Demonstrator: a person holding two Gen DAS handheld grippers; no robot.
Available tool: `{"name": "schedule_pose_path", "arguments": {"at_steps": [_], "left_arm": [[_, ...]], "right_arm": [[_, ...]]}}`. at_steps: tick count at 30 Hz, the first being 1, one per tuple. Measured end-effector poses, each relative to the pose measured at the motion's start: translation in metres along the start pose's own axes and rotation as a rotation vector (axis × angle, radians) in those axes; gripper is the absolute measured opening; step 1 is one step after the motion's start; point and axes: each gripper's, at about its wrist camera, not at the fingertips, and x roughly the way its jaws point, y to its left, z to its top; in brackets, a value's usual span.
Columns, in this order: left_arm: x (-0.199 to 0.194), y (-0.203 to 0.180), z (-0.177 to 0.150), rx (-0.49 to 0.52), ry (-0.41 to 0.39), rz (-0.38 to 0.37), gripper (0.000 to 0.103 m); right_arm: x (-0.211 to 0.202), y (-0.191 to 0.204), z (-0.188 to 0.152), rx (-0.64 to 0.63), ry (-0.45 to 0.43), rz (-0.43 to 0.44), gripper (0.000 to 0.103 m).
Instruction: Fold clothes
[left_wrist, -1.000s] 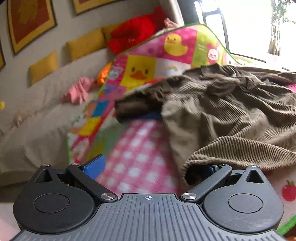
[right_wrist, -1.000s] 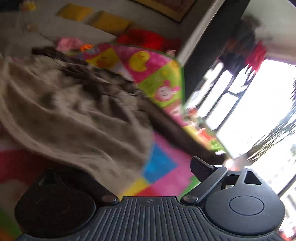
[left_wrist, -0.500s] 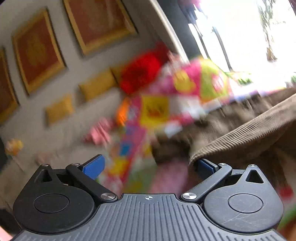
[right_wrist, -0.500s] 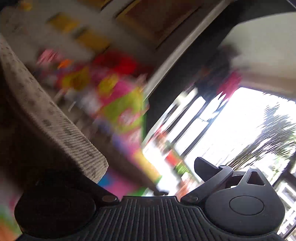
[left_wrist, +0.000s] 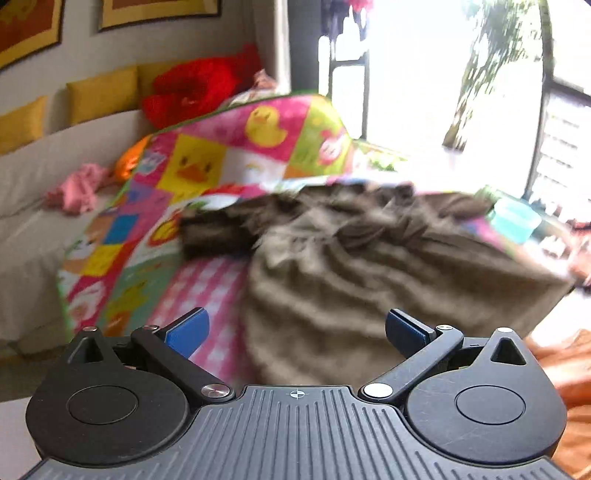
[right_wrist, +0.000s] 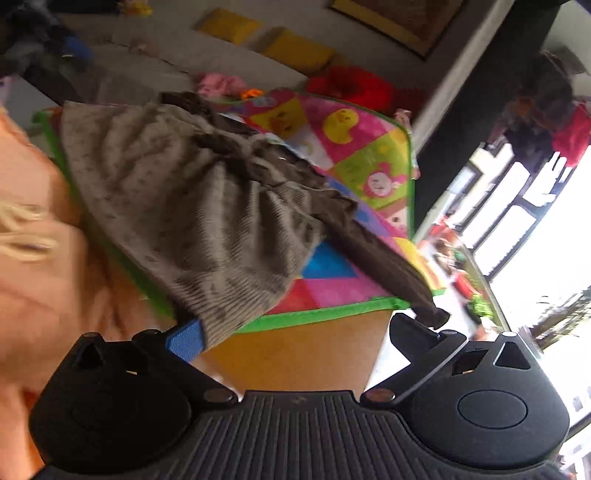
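Observation:
A brown corduroy garment (left_wrist: 369, 258) lies spread on a colourful patchwork play mat (left_wrist: 199, 170). In the left wrist view my left gripper (left_wrist: 295, 328) is open and empty, its blue pads wide apart just in front of the garment's near edge. In the right wrist view the same garment (right_wrist: 192, 206) lies on the mat (right_wrist: 347, 155), one dark sleeve (right_wrist: 380, 266) trailing toward the mat's corner. My right gripper (right_wrist: 295, 332) is open; the garment's hem lies against its left blue pad (right_wrist: 186, 339).
A beige sofa (left_wrist: 44, 173) with yellow cushions (left_wrist: 99, 92), a red plush (left_wrist: 199, 85) and a pink cloth (left_wrist: 75, 188) stands behind the mat. An orange fabric (left_wrist: 569, 380) lies at the near right. Bright windows (left_wrist: 443, 74) are on the right. Wooden floor (right_wrist: 295, 354) shows beside the mat.
Both grippers swung up with the garment's edges, then came back down. The garment now lies flatter on the mat and both grippers stand open beside it.

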Motion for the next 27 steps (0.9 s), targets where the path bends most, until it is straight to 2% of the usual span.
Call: {"name": "schedule_pose_path", "arguments": {"at_steps": [4,7,11,13,14,17,19,22,27], "left_arm": [[0.042,-0.002,0.025,-0.106,-0.005,-0.063,0.103],[0.078,-0.006,0.042,-0.171,-0.016,-0.099,0.103],[0.131,-0.013,0.062,-0.213,-0.017,-0.144,0.103],[0.158,-0.016,0.074,-0.207,-0.004,-0.160,0.103],[0.171,-0.016,0.080,-0.204,0.000,-0.158,0.103],[0.205,-0.010,0.098,-0.200,0.009,-0.155,0.103],[0.228,0.000,0.107,-0.229,0.016,-0.170,0.103],[0.260,0.020,0.118,-0.331,0.053,-0.247,0.103],[0.321,0.042,0.134,-0.468,0.178,-0.387,0.103]], "right_arm": [[-0.018,-0.022,0.009,0.216,-0.149,0.072,0.103],[0.004,-0.050,0.029,0.421,-0.200,0.077,0.103],[0.070,-0.088,0.051,0.735,-0.151,0.111,0.103],[0.112,-0.098,0.062,0.826,-0.109,0.135,0.103],[0.133,-0.099,0.070,0.825,-0.087,0.135,0.103],[0.191,-0.089,0.103,0.659,-0.032,0.090,0.103],[0.225,-0.086,0.120,0.590,-0.007,0.123,0.103],[0.269,-0.098,0.136,0.629,0.035,0.214,0.103],[0.311,-0.123,0.136,0.718,0.061,0.286,0.101]]}}
